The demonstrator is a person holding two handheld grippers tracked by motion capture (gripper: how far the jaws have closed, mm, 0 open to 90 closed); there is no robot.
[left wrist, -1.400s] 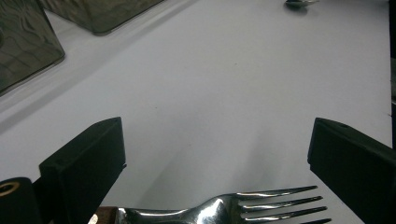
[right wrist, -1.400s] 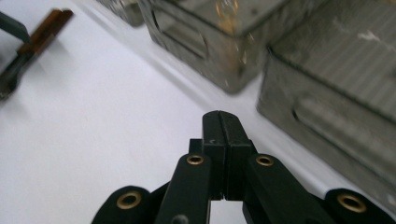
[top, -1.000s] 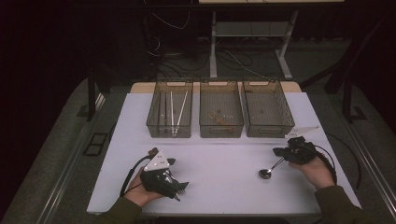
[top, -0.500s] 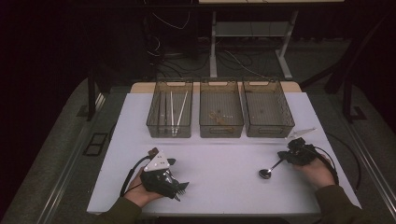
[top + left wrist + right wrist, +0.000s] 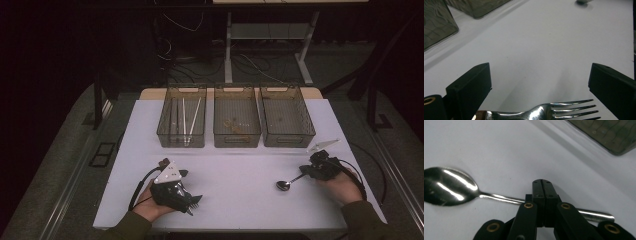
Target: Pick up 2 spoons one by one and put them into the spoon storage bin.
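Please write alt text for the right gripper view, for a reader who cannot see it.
The right hand-held gripper, its two black jaws pressed together, is shut on the handle of a shiny metal spoon whose bowl lies to the left on the white table. A corner of a clear bin shows at top right.

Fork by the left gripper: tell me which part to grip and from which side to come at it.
Grip the fork at its neck, just behind the tines, coming down from above. It lies flat on the white table, crosswise between the open jaws of the left gripper, tines toward the right jaw. It probably needs the jaws turned to close across the narrow neck, not along the fork's length.
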